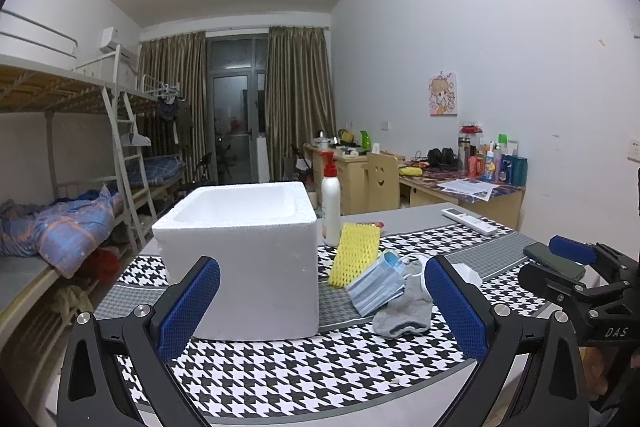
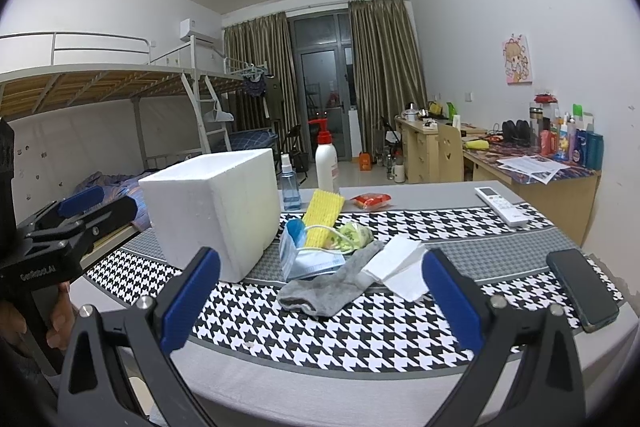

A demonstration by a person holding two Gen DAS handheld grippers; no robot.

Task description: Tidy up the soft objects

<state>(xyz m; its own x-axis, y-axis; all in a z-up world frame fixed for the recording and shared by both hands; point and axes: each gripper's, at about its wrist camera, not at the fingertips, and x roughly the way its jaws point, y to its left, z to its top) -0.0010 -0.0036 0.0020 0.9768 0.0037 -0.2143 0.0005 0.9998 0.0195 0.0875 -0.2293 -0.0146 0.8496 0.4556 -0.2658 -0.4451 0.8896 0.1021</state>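
A white foam box [image 1: 244,255] [image 2: 214,211] stands open-topped on the houndstooth table mat. Right of it lie a grey sock [image 1: 406,309] [image 2: 328,283], a stack of blue face masks [image 1: 376,287] [image 2: 310,259], a yellow foam net [image 1: 354,253] [image 2: 322,215], white tissues [image 2: 402,267] and a green wrapper [image 2: 352,235]. My left gripper [image 1: 322,311] is open and empty, in front of the box and sock. My right gripper [image 2: 320,303] is open and empty, just short of the sock. Each gripper shows in the other's view: the right [image 1: 572,267], the left [image 2: 80,211].
A white pump bottle [image 1: 331,203] [image 2: 326,163], a blue spray bottle [image 2: 290,187] and a red snack pack [image 2: 372,201] stand behind the pile. A remote [image 1: 472,221] [image 2: 502,205] and a dark phone [image 2: 582,289] lie at the right. Bunk beds stand left, desks right.
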